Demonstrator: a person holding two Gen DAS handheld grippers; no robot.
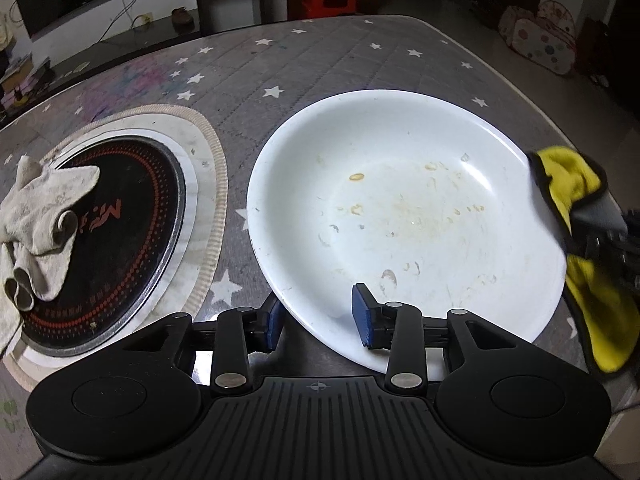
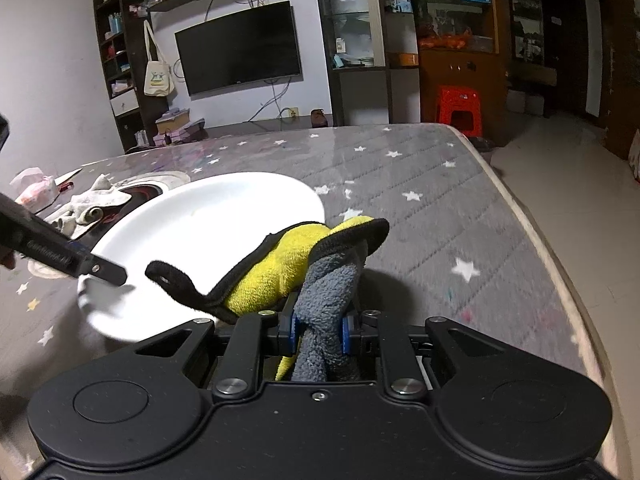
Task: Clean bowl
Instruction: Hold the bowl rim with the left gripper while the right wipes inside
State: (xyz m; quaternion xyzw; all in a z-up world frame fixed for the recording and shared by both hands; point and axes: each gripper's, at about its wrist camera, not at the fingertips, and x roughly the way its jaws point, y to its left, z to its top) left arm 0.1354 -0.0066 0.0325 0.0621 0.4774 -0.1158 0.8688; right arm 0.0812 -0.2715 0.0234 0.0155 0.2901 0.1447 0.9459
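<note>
A wide white bowl (image 1: 404, 208) with dried food smears lies on the grey star-patterned table; it also shows in the right wrist view (image 2: 208, 224). My left gripper (image 1: 318, 318) is open, its jaws straddling the bowl's near rim, one pad outside and one inside. My right gripper (image 2: 318, 332) is shut on a yellow and grey cloth (image 2: 296, 264). The cloth hangs over the bowl's right rim in the left wrist view (image 1: 576, 184). The left gripper's finger shows in the right wrist view (image 2: 100, 270) over the bowl's near edge.
A black round induction cooker (image 1: 116, 236) on a white mat sits left of the bowl, with a crumpled whitish rag (image 1: 40, 220) on it. The table's right edge (image 2: 552, 248) drops to the floor. A red stool (image 2: 460, 110) stands beyond the table.
</note>
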